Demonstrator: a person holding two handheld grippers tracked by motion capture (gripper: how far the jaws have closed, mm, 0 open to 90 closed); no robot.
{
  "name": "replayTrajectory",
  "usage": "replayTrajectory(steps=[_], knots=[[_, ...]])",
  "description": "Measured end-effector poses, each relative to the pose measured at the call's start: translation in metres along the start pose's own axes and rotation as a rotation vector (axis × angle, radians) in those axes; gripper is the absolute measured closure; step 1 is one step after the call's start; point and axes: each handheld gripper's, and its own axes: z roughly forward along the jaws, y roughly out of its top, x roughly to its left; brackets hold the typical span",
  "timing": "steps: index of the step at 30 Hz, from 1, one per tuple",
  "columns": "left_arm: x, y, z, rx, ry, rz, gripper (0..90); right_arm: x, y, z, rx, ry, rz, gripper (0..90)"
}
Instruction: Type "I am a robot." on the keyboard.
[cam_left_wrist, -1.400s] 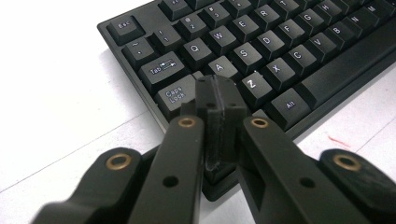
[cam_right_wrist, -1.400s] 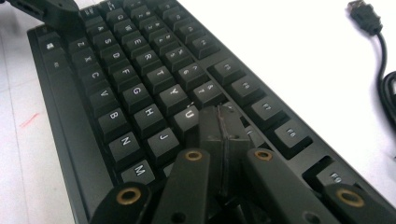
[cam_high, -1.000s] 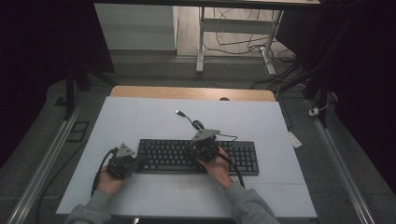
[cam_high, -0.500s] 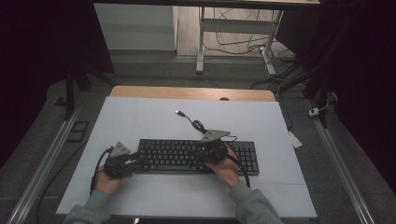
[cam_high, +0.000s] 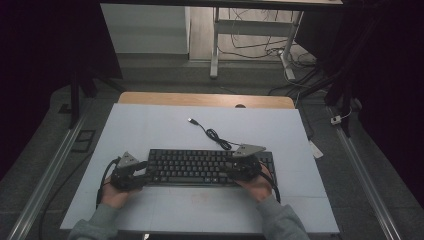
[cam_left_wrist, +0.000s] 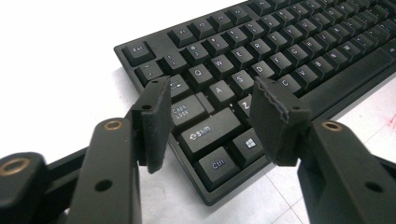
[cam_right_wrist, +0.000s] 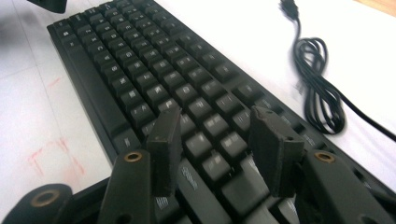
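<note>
A black keyboard (cam_high: 200, 167) lies across the near middle of the white table (cam_high: 150, 125). Its cable (cam_high: 212, 134) coils behind it and ends in a loose USB plug (cam_high: 191, 120). My left gripper (cam_high: 142, 167) hovers at the keyboard's left end, open, its jaws over the Caps Lock and Shift keys (cam_left_wrist: 205, 133) with nothing between them. My right gripper (cam_high: 235, 169) is over the right part of the keyboard (cam_right_wrist: 154, 70), open as well, jaws low above the keys. The coiled cable (cam_right_wrist: 317, 88) lies beyond it in the right gripper view.
A wooden strip (cam_high: 205, 100) runs along the table's far edge. Faint red marks (cam_right_wrist: 46, 154) show on the table in front of the keyboard. Metal rails (cam_high: 50, 170) flank the table, and a desk frame with loose wires (cam_high: 250, 45) stands behind.
My right gripper has slid rightward along the keyboard and lowered toward the keys. My left gripper has shifted slightly at the keyboard's left end.
</note>
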Motion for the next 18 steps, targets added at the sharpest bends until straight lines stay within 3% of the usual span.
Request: replayTrajectory(steps=[12, 18], knots=[[0.001, 0.004, -0.005, -0.004, -0.044, -0.014, 43.6, -0.007, -0.016, -0.017, -0.013, -0.021, 0.023, 52.0], [-0.005, 0.014, -0.006, 0.008, -0.09, 0.015, 36.9, -0.01, -0.017, -0.016, -0.016, -0.007, 0.022, 51.7]])
